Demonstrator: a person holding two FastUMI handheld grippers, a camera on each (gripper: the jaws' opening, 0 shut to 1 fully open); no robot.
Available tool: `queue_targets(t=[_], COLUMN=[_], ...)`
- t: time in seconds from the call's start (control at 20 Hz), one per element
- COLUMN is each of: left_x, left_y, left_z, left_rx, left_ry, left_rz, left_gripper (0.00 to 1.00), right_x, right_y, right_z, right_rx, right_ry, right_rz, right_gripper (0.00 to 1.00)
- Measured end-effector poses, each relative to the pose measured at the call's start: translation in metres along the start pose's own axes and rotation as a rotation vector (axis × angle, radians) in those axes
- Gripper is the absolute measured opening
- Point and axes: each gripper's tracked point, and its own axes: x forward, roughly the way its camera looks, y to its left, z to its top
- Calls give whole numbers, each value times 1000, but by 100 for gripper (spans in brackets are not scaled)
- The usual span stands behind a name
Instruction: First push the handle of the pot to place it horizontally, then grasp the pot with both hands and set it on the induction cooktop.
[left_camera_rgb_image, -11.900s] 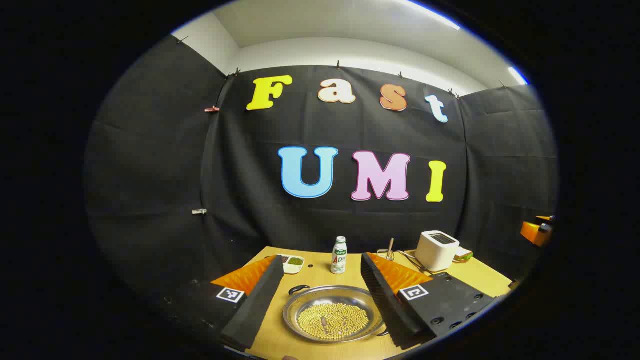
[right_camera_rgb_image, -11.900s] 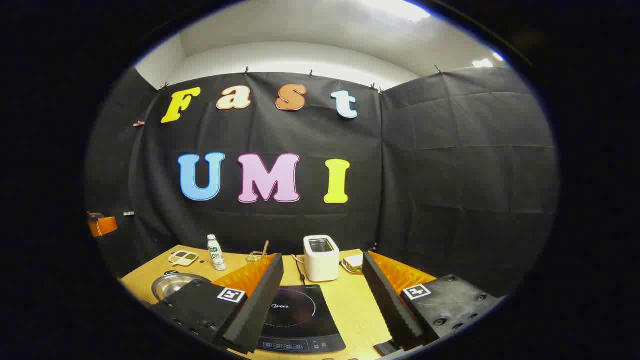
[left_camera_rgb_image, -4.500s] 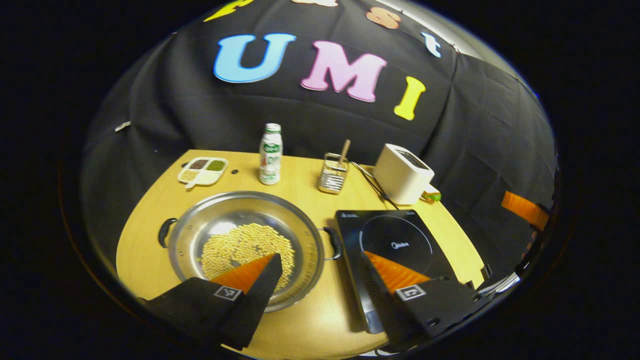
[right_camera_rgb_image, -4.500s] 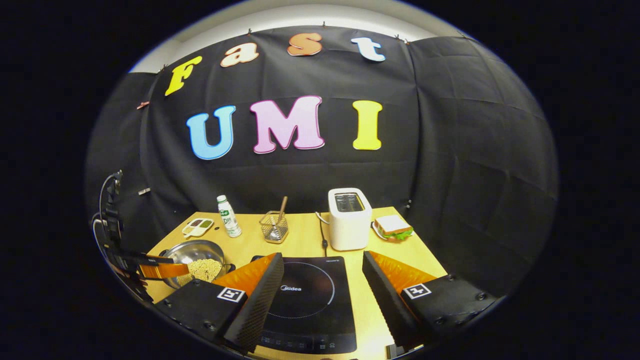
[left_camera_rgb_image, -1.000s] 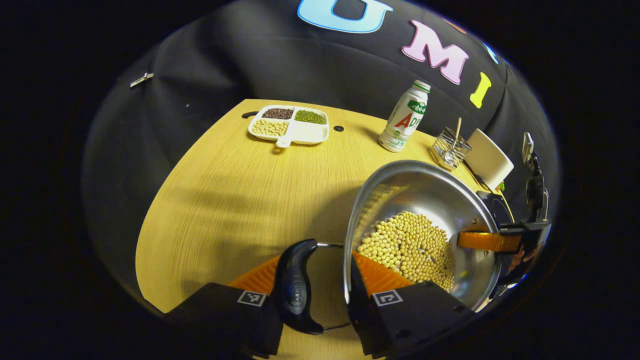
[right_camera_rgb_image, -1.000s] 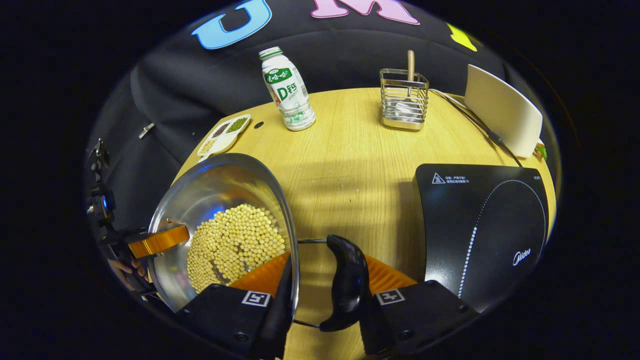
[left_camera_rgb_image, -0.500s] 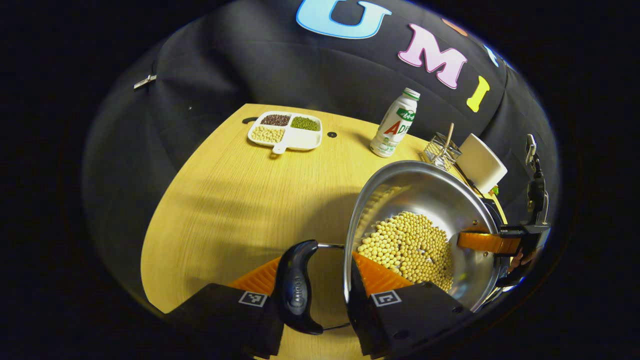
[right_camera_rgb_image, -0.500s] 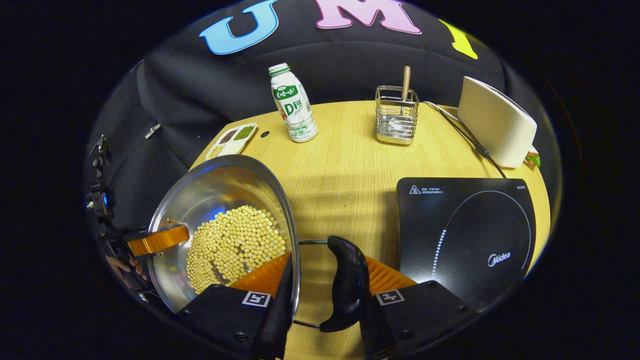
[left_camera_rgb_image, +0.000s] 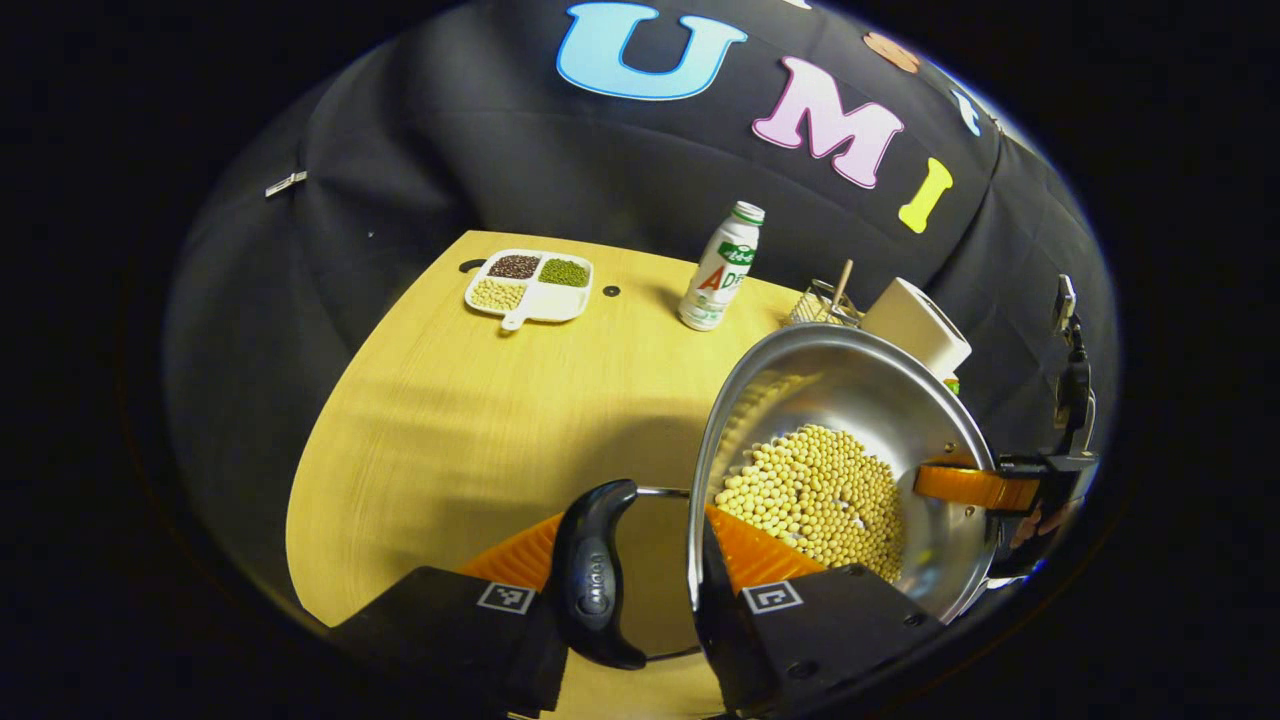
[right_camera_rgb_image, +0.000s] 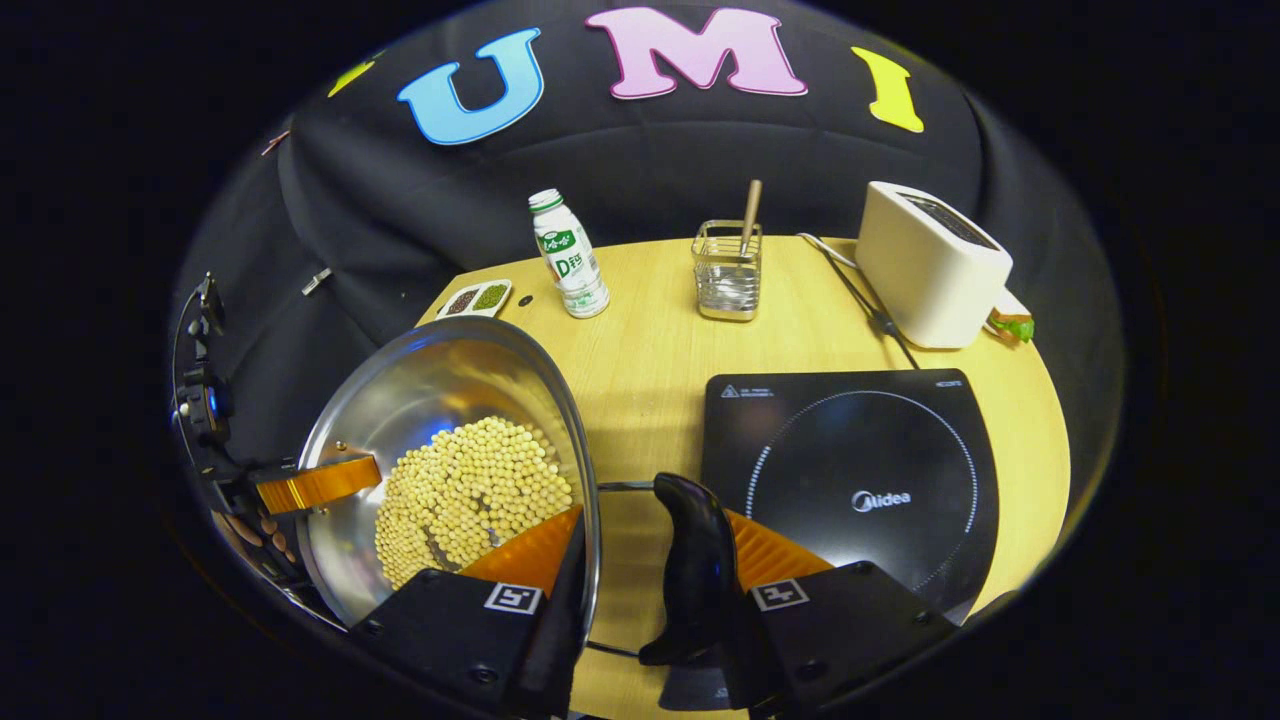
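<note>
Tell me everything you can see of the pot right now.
The pot is a wide, shallow, shiny metal pan, lidless, with yellow beans heaped in its bottom. A dark curved handle on a wire loop sticks out on each side. The right gripper clamps rim and handle on one side; the left gripper does likewise at the other handle. It appears lifted off the wooden table, beside the induction cooktop, not yet on it.
</note>
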Motion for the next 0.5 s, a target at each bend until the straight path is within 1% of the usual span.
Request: queue_targets(t=[0.05, 0.1, 0.35, 0.4, 0.5], left_x=[-3, -4, 0, 1, 5], left_y=[-9, -16, -62, -72, -92], left_z=[-2, -3, -1, 0, 2], left_rx=[0, 1, 14, 18, 33], left_ry=[3, 7, 12, 8, -1], left_rz=[-5, -9, -36, -41, -50], left_gripper=[61, 61, 61, 59, 60], right_x=[-7, -13, -35, -39, -47], right_y=[-6, -12, -51, -61, -80], right_z=[-1, 0, 6, 8, 13], right_rx=[1, 4, 31, 33, 37], right_ry=[-1, -6, -30, -35, -53], right_rz=[-2, -3, -20, -25, -35], right_gripper=[56, 60, 60, 60, 60])
